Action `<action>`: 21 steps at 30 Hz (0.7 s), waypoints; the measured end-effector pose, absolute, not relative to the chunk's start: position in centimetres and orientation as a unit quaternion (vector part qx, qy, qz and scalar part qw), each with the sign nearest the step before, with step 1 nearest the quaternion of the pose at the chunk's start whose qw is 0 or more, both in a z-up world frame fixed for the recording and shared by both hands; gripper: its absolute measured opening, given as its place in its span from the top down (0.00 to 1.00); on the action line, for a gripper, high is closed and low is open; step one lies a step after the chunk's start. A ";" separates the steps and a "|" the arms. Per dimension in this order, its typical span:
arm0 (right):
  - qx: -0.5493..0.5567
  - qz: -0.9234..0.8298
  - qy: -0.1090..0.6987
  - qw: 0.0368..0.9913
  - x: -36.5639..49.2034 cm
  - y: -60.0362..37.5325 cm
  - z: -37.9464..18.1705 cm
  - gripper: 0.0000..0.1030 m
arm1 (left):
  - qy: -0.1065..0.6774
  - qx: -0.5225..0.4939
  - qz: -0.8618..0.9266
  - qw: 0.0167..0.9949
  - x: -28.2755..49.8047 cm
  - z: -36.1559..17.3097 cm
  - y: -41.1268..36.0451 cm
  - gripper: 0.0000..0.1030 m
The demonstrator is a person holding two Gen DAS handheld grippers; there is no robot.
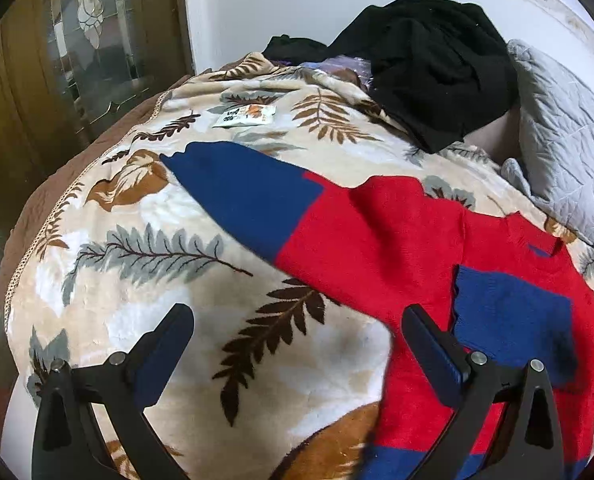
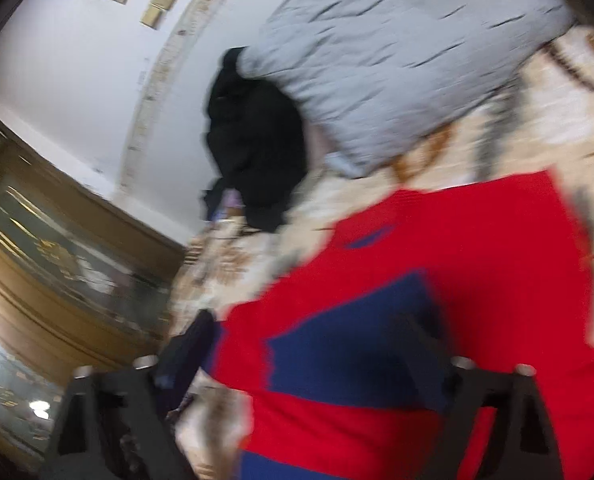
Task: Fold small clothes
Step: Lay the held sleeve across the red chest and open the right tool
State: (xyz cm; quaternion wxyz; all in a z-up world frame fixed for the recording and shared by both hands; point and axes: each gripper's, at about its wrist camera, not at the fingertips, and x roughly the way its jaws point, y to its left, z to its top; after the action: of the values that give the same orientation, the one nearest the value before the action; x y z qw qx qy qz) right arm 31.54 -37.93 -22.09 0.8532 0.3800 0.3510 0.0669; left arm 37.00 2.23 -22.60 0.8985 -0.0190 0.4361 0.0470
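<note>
While both tools hang over the bed, neither grips anything. The left tool (image 1: 297,344) stands released, jaws spread wide above the blanket (image 1: 145,312), its right finger over the sweater's edge. The right tool (image 2: 317,344) also appears released, jaws apart over the garment, though that view is badly blurred.

Nearest lies the sweater (image 1: 417,248), a red knit with blue panels and a blue hem, spread flat on the blanket. One sleeve (image 1: 241,196) extends left, its blue end well clear of the body. A blue patch (image 1: 513,320), possibly the other sleeve already laid across the chest, cannot be confirmed.

Handling judgement: light, soft and limp, prone to sagging and stretching; not slippery, and the plush blanket may drag on it. The outstretched sleeve is best pinched at the cuff, or the hem at its corners.

Farther off lie a small packet (image 1: 245,115), black clothes (image 1: 437,68) and a grey pillow (image 1: 569,148).
</note>
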 end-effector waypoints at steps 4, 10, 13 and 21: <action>0.388 0.026 0.381 0.839 30.4 -42.8 -25.5 0.48 | 0.441 -0.017 0.062 0.895 37.3 -23.3 2.6 0.00; 0.417 0.001 0.423 0.804 30.5 -46.4 -31.4 0.57 | 0.454 -0.028 0.082 0.887 38.1 -24.3 4.9 0.00; 0.404 0.015 0.409 0.818 29.6 -46.4 -29.9 0.56 | 0.452 -0.048 0.098 0.885 38.9 -24.3 7.0 0.00; 0.398 0.066 0.352 0.845 26.7 -44.8 -25.8 0.31 | 0.449 -0.175 0.109 0.869 42.9 -25.0 14.0 0.00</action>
State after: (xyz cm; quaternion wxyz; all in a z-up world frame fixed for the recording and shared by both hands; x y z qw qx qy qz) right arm 26.67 -44.78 -25.84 0.8448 0.3978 0.3518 0.0655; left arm 42.94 13.97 -24.98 0.8693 -0.1750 0.4493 0.1089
